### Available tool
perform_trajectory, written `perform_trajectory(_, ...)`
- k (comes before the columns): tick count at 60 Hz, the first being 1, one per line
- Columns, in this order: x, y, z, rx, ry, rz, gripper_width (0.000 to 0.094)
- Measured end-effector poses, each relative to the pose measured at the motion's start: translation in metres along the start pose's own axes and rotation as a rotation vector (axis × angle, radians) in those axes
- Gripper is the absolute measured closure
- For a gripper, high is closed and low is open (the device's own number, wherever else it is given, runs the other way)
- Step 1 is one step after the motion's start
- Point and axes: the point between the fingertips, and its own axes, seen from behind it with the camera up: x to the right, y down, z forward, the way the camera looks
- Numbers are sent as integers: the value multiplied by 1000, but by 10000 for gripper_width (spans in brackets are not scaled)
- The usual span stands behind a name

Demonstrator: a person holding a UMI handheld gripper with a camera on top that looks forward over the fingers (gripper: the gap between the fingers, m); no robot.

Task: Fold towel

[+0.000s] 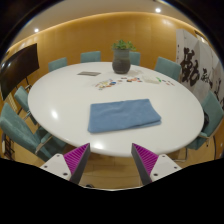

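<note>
Now the hand-held gripper [110, 160] is open, its pink pads [76, 158] apart with nothing between them; the blue towel [123, 115] lies flat on the white round desk [60, 100], just beyond the fingers; a potted plant [122, 57] stands at the far side; teal chairs [168, 67] stand around the desk.

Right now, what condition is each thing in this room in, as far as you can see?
Towel: lying flat on the table, partly folded into a rectangle, untouched.
Gripper: open, holding nothing, short of the towel.
Table: round, white, bearing the towel, plant and papers.
Potted plant: upright at the table's far side.
Papers: lying flat, scattered near the plant.
Chairs: standing around the table, nobody sitting.
</note>
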Motion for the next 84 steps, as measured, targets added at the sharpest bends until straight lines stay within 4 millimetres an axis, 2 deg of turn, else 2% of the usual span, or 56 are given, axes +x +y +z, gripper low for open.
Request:
perform_trajectory(5, -46, -26, 42, 35, -24, -17, 66)
perform_trajectory(10, -74, -51, 91, 59, -30, -48, 67)
perform_trajectory(13, -80, -66, 121, 87, -10, -82, 71)
perform_trajectory(16, -77, -72, 150, 83, 14, -119, 69)
perform_trajectory(20, -76, -68, 185, 54, 38, -142, 89)
perform_trajectory(23, -77, -59, 207, 24, 27, -144, 174)
perform_trajectory(25, -77, -54, 211, 0, 23, -139, 283)
perform_trajectory(26, -76, -59, 211, 22, 29, -137, 329)
perform_trajectory(33, -56, -67, 218, 69, 120, -228, 824)
perform_trajectory(38, -57, -66, 218, 52, 111, -237, 865)
perform_trajectory(42, -75, -72, 210, 31, 26, -133, 869)
perform_trajectory(44, -91, -82, 205, 36, -16, -82, 869)
perform_trajectory(54, -138, -161, 131, 116, -267, 176, 870)
perform_trajectory(57, -126, -179, 118, 141, -285, 241, 870)
perform_trajectory(61, -94, -188, 117, 154, -247, 286, 869)
perform_trajectory(63, -75, -186, 121, 156, -203, 294, 864)
perform_trajectory(66, -39, -172, 134, 132, -125, 299, 829)
perform_trajectory(68, -20, -159, 143, 103, -86, 297, 769)
perform_trajectory(69, -3, -150, 151, 95, -74, 291, 720)
perform_trajectory(70, 3, -145, 155, 80, -52, 287, 665)
perform_trajectory(73, 29, -127, 165, 37, 11, 262, 394)
perform_trajectory(76, 51, -115, 166, 8, 72, 235, 130)
perform_trajectory(77, 57, -114, 164, 4, 85, 227, 81)
perform_trajectory(78, 61, -109, 160, 3, 94, 218, 51)
perform_trajectory(80, 68, -110, 154, 7, 116, 205, 59)
perform_trajectory(84, 70, -114, 138, 21, 136, 169, 84)
